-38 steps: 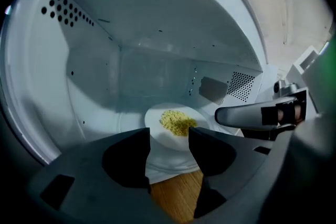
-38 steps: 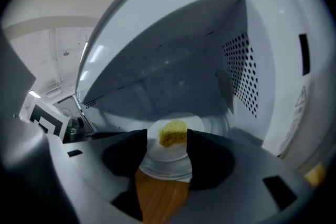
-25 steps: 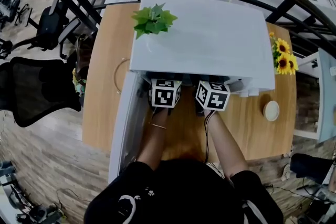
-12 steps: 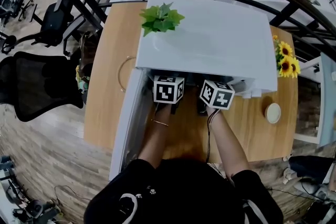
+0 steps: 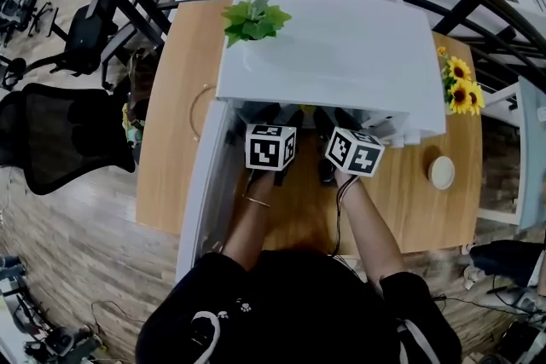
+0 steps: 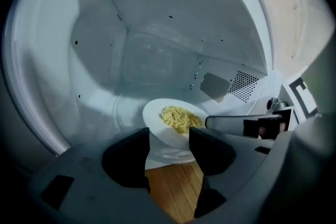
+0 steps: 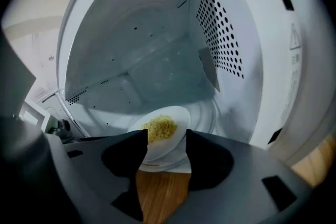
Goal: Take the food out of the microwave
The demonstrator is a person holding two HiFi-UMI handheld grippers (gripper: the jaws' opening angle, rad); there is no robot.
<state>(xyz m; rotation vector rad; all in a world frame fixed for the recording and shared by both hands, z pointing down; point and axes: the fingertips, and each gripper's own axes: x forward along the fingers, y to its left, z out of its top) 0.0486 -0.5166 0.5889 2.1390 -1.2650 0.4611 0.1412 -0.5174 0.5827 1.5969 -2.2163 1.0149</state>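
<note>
A white plate point(image 6: 156, 117) of yellow grainy food point(image 6: 179, 118) sits tilted at the mouth of the white microwave point(image 5: 333, 55). My left gripper point(image 6: 168, 136) is shut on the plate's near rim, one jaw on each side of it. From the other side my right gripper point(image 7: 164, 139) is shut on the same plate point(image 7: 177, 115), with the food point(image 7: 158, 127) just past its jaws. The head view shows only the two marker cubes point(image 5: 270, 147) at the microwave's opening; the plate is hidden there.
The microwave door point(image 5: 205, 192) hangs open to the left. A green plant point(image 5: 254, 20) stands on the microwave's top. Sunflowers point(image 5: 459, 94) and a small white round dish point(image 5: 441, 172) are on the wooden table point(image 5: 166, 141) at the right. A black office chair point(image 5: 60, 145) is at the left.
Both grippers have drawn back a little from the microwave's opening, towards the person.
</note>
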